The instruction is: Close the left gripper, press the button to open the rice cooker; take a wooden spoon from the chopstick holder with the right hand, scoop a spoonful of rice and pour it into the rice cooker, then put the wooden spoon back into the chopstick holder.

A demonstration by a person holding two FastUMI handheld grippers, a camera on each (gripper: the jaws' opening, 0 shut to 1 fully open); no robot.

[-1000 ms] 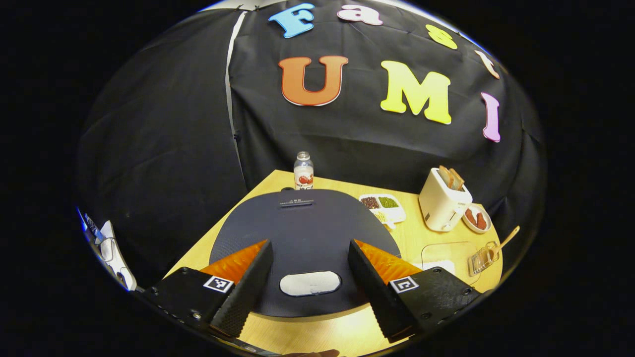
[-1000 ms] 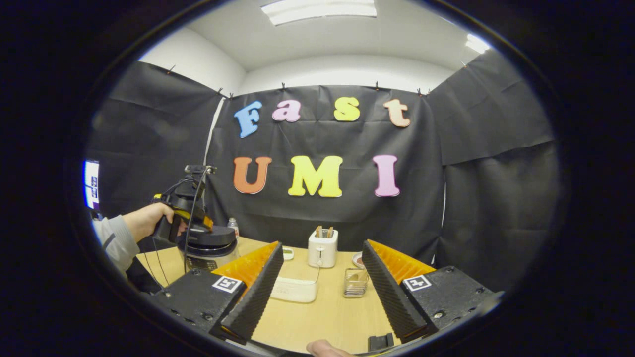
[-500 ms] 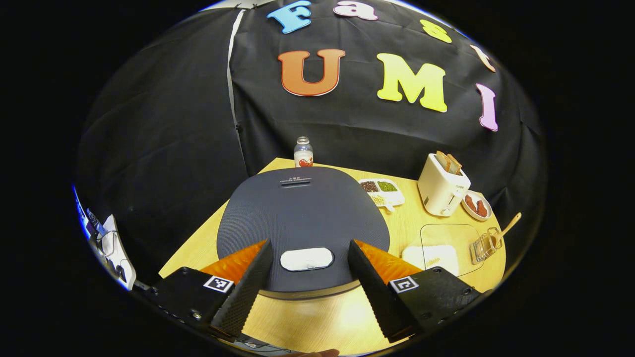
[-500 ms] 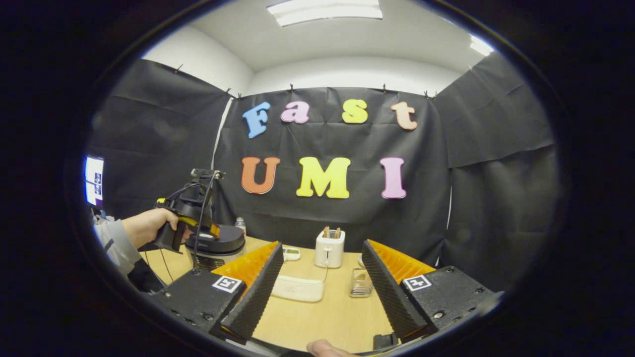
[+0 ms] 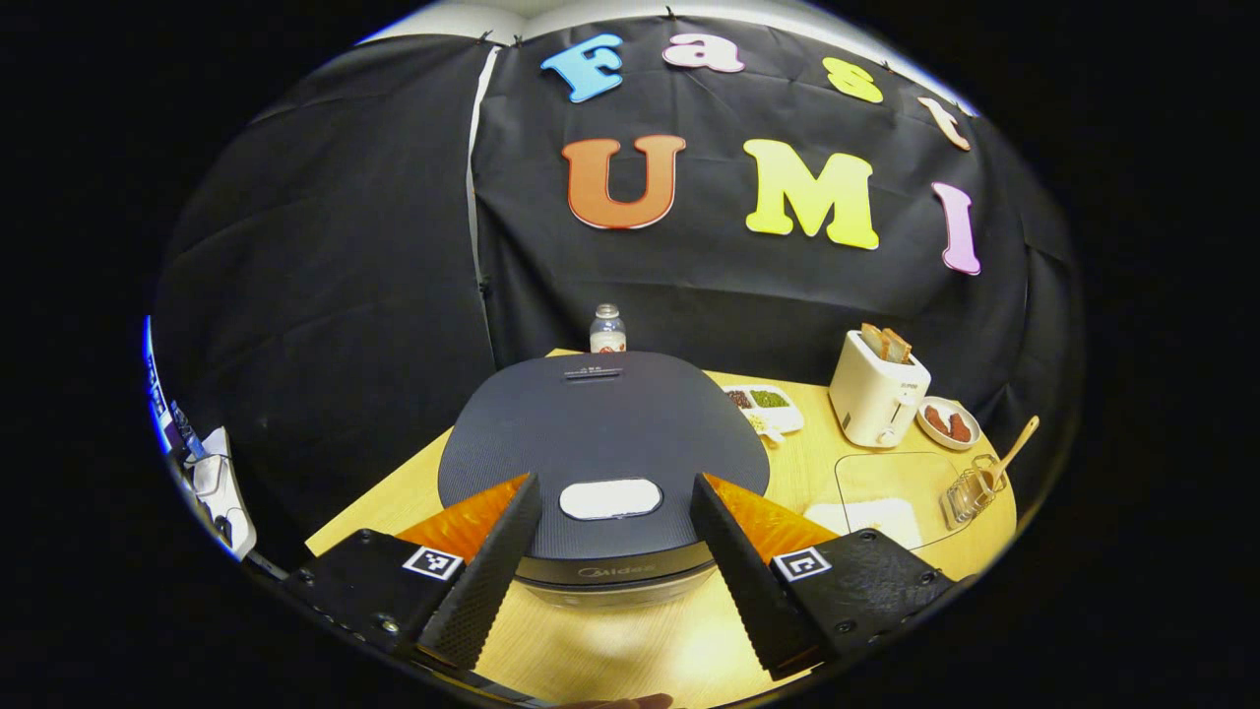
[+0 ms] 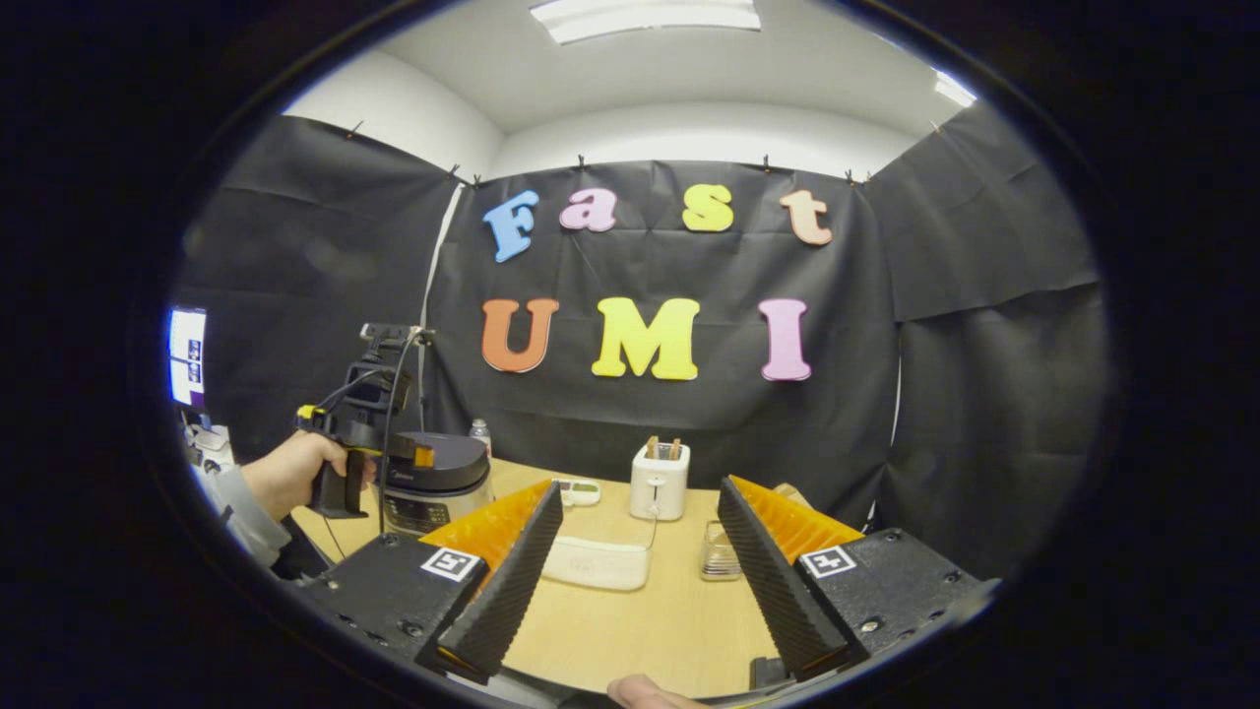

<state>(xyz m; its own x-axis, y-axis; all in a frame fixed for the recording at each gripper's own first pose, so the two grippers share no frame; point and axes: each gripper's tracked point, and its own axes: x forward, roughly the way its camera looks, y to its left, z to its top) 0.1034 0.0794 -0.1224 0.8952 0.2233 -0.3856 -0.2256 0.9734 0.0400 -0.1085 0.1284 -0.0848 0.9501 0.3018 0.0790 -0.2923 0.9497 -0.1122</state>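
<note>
The dark rice cooker (image 5: 602, 423) stands with its lid down, its white oval button (image 5: 610, 498) on the near part of the lid. My left gripper (image 5: 615, 484) hovers open just above and before the button, one finger on each side. In the right gripper view a hand (image 6: 290, 473) holds the left gripper (image 6: 418, 455) at the rice cooker (image 6: 438, 483). A wooden spoon (image 5: 1012, 445) leans in the clear chopstick holder (image 5: 970, 484) beside the clear rice container (image 5: 876, 497). My right gripper (image 6: 640, 487) is open and empty, well back from the rice container (image 6: 596, 563) and the chopstick holder (image 6: 722, 551).
A white toaster (image 5: 879, 389) with bread, a small plate (image 5: 947, 421), a divided dish of beans (image 5: 768, 406) and a bottle (image 5: 607, 329) stand along the back of the wooden table (image 5: 679, 640). Black cloth walls close the table in.
The left gripper has drawn back toward me from over the lid; the cooker's front rim now shows below the button. Both grippers stay open; the right one barely moved.
</note>
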